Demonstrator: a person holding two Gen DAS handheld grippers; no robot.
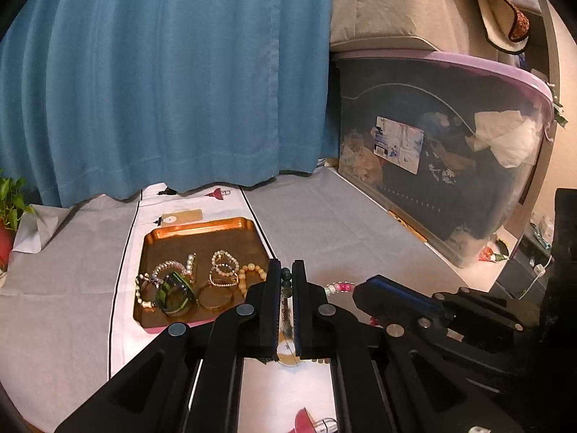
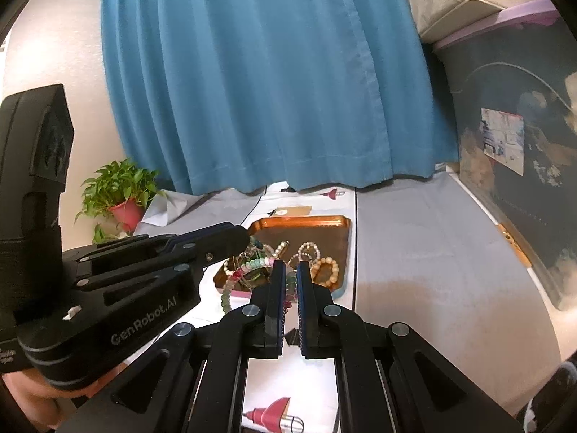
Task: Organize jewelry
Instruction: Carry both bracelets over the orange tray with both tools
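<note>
A copper tray on a white runner holds several bracelets: pearl ones, a green bangle and an orange bead bracelet. My left gripper is shut on a dark green bead bracelet, just right of the tray's near corner. My right gripper is shut on a pink, white and green bead bracelet, held before the tray. The right gripper also shows in the left wrist view, with pink beads beside it. The left gripper shows in the right wrist view, close at left.
A blue curtain hangs behind the table. A large clear storage bin with a purple lid stands at the right. A potted plant sits at the back left. A grey cloth covers the table.
</note>
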